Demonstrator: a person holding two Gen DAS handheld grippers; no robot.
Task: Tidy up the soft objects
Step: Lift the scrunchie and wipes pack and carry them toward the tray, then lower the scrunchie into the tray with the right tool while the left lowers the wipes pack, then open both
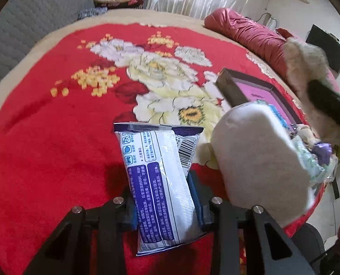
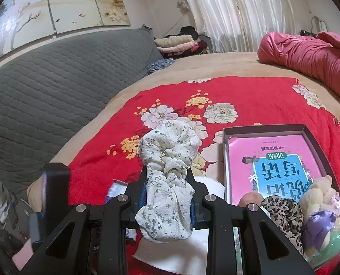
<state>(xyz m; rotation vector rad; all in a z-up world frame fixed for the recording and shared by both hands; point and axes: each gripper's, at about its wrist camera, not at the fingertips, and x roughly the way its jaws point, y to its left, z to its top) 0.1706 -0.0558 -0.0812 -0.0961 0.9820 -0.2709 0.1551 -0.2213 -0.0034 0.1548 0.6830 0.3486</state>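
A white and purple packet of wipes [image 1: 156,167] stands up off the red floral blanket [image 1: 55,126], pinched between the blue pads of my left gripper [image 1: 165,194]. My right gripper [image 2: 167,178] is shut on a bunched cream cloth with small green flowers [image 2: 170,142], held above the blanket. The same cloth [image 1: 305,61] shows blurred at the right edge of the left wrist view. A thick white soft pad [image 1: 259,155] lies right of the packet. Part of it is hidden under the right gripper in the right wrist view.
A shallow dark box [image 2: 307,133] holds a pink and blue book [image 2: 273,160]. At its near corner sit a leopard-print scrunchie [image 2: 282,213] and a cream plush toy with a purple bow [image 2: 318,197]. A rolled red quilt [image 2: 307,52] lies far right; a grey quilted headboard [image 2: 44,87] stands left.
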